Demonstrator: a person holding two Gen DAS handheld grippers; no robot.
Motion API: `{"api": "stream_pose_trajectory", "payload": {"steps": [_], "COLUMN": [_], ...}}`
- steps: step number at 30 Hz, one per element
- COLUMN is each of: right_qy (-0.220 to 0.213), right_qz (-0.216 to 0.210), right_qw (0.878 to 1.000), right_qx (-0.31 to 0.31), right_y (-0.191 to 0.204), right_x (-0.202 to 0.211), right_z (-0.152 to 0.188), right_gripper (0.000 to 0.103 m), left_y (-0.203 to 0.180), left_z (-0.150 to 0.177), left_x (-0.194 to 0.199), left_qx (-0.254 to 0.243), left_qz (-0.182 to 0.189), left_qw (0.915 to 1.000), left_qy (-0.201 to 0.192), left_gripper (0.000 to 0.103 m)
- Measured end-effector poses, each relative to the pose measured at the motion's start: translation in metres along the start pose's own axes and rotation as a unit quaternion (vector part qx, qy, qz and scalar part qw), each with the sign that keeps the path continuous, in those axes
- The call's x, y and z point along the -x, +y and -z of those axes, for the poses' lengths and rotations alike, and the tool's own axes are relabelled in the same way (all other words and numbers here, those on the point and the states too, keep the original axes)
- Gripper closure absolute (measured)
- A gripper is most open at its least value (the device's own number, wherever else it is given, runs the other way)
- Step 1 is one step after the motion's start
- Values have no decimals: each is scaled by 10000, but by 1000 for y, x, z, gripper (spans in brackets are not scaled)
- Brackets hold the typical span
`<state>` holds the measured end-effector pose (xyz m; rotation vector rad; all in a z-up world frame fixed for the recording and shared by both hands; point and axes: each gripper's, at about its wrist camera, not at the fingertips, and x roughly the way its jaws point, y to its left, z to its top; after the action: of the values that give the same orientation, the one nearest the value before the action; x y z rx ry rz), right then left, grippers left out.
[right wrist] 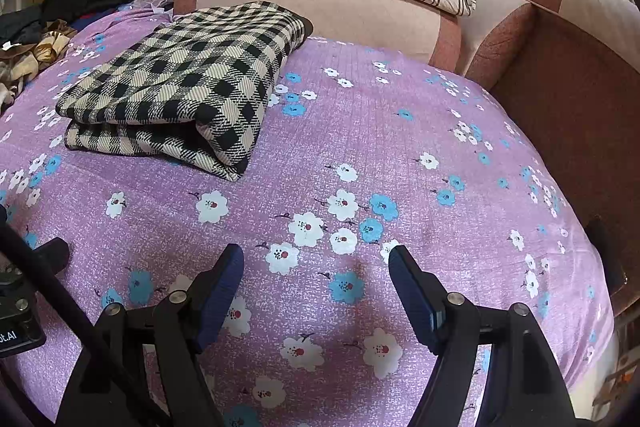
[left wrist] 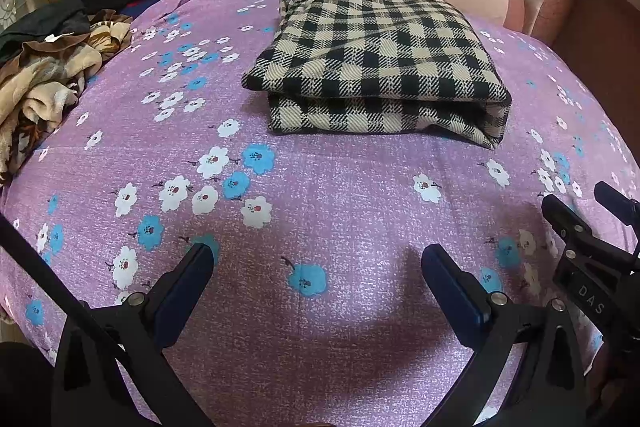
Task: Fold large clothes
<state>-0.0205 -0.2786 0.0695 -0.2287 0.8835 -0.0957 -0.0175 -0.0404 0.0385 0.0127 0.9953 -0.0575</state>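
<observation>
Checked garment (left wrist: 372, 63) lies folded, thick stack, toward bed's (left wrist: 340, 195) far edge by the headboard. Left hand-held gripper (left wrist: 318, 263) and right hand-held gripper (right wrist: 316, 263) both wide open, empty, hovering near edge. Fabric looks soft, heavyish; probably grip the folded edge.

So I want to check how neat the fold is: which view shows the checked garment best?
The left wrist view: the checked garment lies central, its stacked front edges facing the camera. The right wrist view shows it off to the left at an angle, with its folded end visible.
</observation>
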Motion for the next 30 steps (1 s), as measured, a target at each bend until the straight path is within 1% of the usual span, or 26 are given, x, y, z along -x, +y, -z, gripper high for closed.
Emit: {"api": "stream_pose_trajectory", "payload": {"steps": [30], "right_qy": [-36], "right_qz": [-19], "right_qw": [10000], "right_qx": [43], "right_y": [3], "right_x": [0], "right_z": [2], "right_gripper": [23], "left_y": [1], "left_z": [-1], "left_x": [2], "left_qx": [19], "left_qz": [-6], "left_qw": [10000], "left_qy": [-20], "left_gripper": [0]}}
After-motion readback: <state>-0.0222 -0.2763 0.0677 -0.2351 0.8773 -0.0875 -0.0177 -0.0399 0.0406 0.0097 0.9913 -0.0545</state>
